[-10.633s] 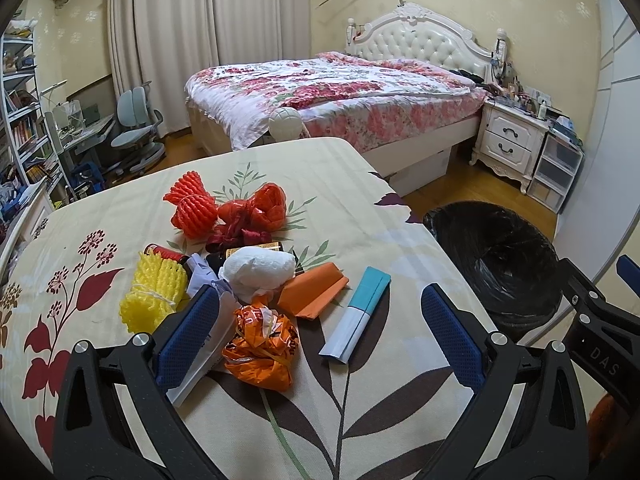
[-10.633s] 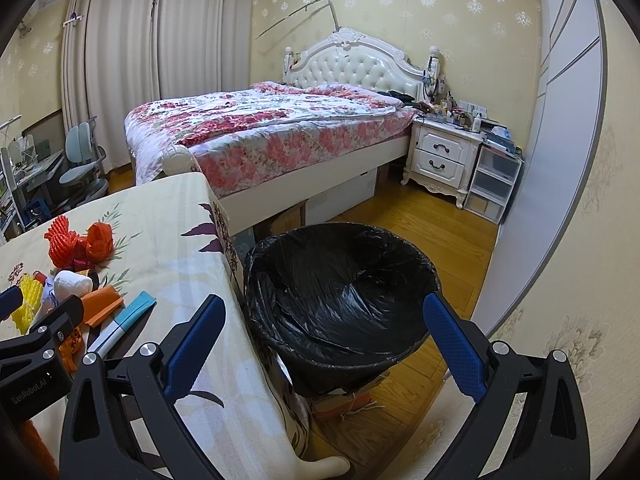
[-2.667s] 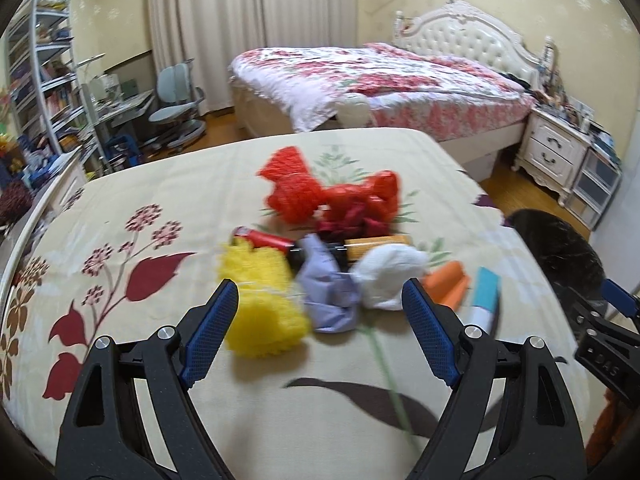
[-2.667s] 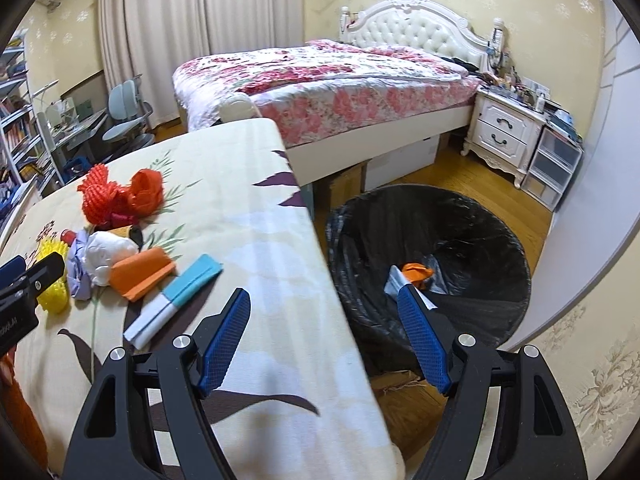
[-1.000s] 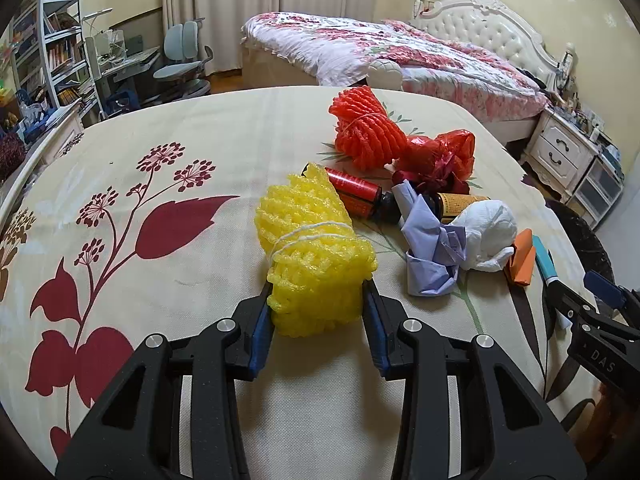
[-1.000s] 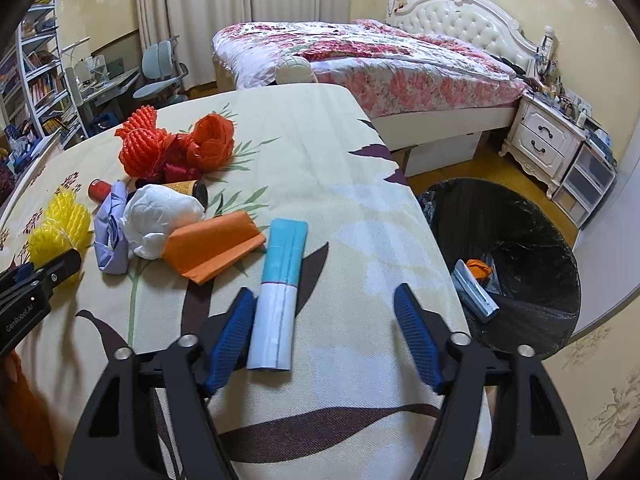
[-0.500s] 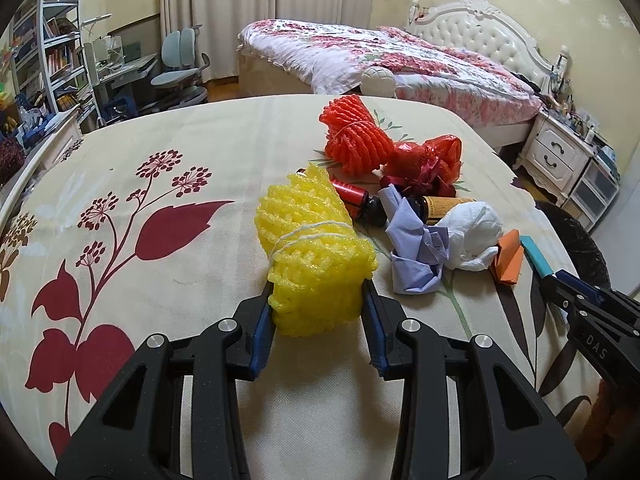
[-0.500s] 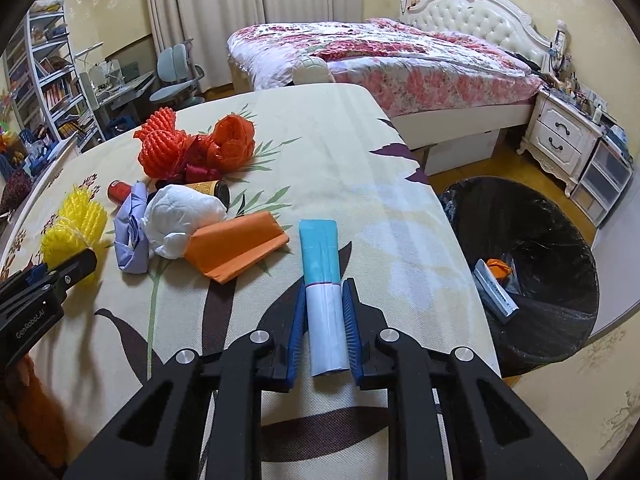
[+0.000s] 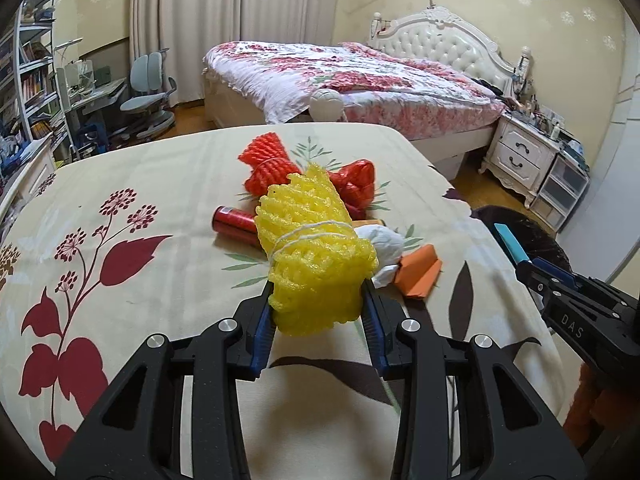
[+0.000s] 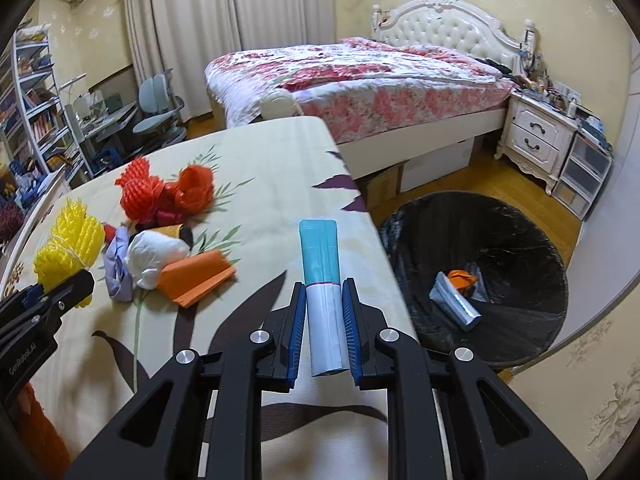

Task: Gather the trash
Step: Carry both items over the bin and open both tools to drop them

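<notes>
Nearest, left tool [image 9: 318, 320] clamped on yellow foam net [image 9: 316, 256], lifted clear of worktop [image 9: 160, 208] near its front edge; springy mesh, likely to squirm loose if squeezed at one end only. Right tool [image 10: 324, 330] shut on teal-and-white packet [image 10: 322, 280], over worktop's right edge; long overhang, liable to pivot and drop short. Farther off, black-lined bin [image 10: 504, 240] on floor beyond that edge: risk of missing its rim.

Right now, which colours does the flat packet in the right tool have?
The packet is teal on top and white below, clearest in the right wrist view.
</notes>
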`<action>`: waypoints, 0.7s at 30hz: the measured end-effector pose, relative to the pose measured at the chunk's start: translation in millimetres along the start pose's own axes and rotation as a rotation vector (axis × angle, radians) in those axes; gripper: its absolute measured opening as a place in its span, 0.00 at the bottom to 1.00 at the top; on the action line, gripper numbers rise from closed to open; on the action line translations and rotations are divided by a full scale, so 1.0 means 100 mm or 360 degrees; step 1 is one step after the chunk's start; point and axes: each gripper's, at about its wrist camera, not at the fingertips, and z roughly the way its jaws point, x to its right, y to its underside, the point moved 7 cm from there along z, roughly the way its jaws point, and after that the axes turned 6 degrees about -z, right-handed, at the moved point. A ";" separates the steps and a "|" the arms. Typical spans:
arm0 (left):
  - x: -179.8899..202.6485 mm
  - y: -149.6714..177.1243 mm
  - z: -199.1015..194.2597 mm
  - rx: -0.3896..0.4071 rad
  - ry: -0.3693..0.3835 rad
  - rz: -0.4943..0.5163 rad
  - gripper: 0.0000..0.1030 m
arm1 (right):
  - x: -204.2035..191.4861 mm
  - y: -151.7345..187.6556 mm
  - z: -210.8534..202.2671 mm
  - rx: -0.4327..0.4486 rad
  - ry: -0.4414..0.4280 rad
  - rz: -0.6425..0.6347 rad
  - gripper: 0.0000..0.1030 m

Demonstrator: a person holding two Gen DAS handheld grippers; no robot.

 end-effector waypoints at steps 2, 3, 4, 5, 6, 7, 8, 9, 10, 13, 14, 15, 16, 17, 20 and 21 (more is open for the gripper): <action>0.12 -0.02 0.03 -0.0005 0.0030 0.0025 0.36 | 0.11 -0.02 -0.03 0.0017 0.0023 0.0027 0.19; 0.19 -0.03 0.03 -0.0005 0.0048 0.0035 0.36 | 0.15 -0.02 -0.04 0.0024 0.0035 0.0037 0.19; 0.25 -0.05 0.04 -0.0001 0.0061 0.0045 0.36 | 0.21 -0.03 -0.05 0.0031 0.0051 0.0048 0.19; 0.31 -0.05 0.05 0.0005 0.0072 0.0057 0.36 | 0.26 -0.02 -0.07 0.0037 0.0063 0.0058 0.19; 0.39 -0.07 0.06 0.0013 0.0086 0.0076 0.36 | 0.31 -0.02 -0.07 0.0042 0.0075 0.0070 0.19; 0.46 -0.08 0.07 0.0016 0.0098 0.0089 0.36 | 0.36 -0.02 -0.08 0.0044 0.0084 0.0081 0.19; 0.52 -0.08 0.08 0.0017 0.0109 0.0098 0.36 | 0.41 -0.02 -0.09 0.0048 0.0097 0.0094 0.19; 0.59 -0.10 0.10 0.0018 0.0122 0.0111 0.36 | 0.47 -0.02 -0.09 0.0053 0.0110 0.0107 0.19; 0.65 -0.10 0.11 0.0020 0.0133 0.0124 0.36 | 0.52 -0.03 -0.10 0.0057 0.0121 0.0119 0.19; 0.86 -0.13 0.15 0.0030 0.0164 0.0170 0.36 | 0.70 -0.05 -0.12 0.0073 0.0164 0.0160 0.19; 0.92 -0.14 0.17 0.0031 0.0173 0.0181 0.36 | 0.76 -0.05 -0.12 0.0078 0.0177 0.0173 0.19; 1.00 -0.15 0.20 0.0032 0.0187 0.0198 0.36 | 0.83 -0.06 -0.12 0.0083 0.0191 0.0189 0.19; 1.07 -0.15 0.21 0.0033 0.0194 0.0210 0.36 | 0.90 -0.07 -0.13 0.0089 0.0206 0.0205 0.19; 1.14 -0.16 0.24 0.0034 0.0204 0.0228 0.36 | 0.96 -0.08 -0.13 0.0095 0.0220 0.0219 0.19; 1.32 -0.16 0.32 0.0036 0.0222 0.0273 0.36 | 1.15 -0.11 -0.13 0.0114 0.0269 0.0259 0.19; 1.40 -0.16 0.37 0.0031 0.0228 0.0289 0.36 | 1.21 -0.12 -0.13 0.0119 0.0284 0.0272 0.19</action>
